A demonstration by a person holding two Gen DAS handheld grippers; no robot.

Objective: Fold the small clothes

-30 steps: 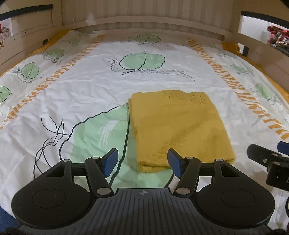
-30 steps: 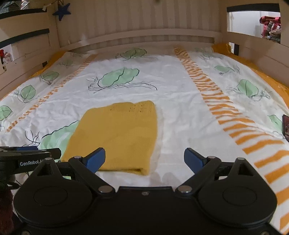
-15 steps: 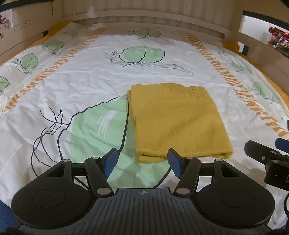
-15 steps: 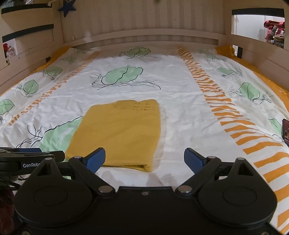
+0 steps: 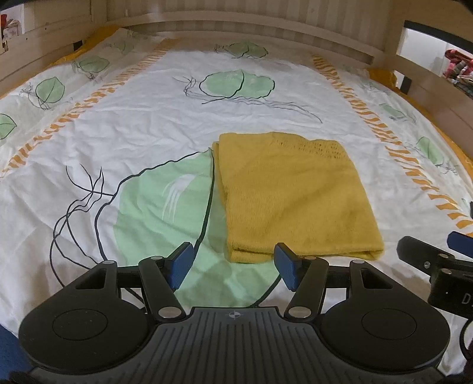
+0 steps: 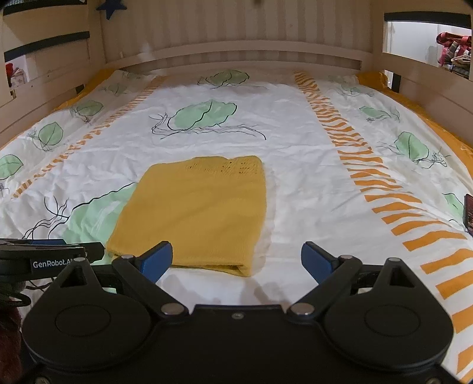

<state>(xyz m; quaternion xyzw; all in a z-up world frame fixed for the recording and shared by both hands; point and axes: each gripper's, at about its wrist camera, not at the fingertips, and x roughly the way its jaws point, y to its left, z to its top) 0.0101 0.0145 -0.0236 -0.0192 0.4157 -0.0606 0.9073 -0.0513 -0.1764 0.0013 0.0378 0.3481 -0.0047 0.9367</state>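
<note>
The bed (image 5: 147,124) carries the folded yellow knit garment (image 5: 295,195) near its front edge. Left gripper (image 5: 233,265) and right gripper (image 6: 236,260) hover before it, jaws open and empty. For another fold, pinch both near corners together, lift evenly.

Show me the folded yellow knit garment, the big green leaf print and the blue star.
Folded yellow knit garment (image 5: 292,195), left wrist view, middle.
Big green leaf print (image 5: 165,201), left wrist view, centre.
Blue star (image 6: 110,8), right wrist view, body.
</note>
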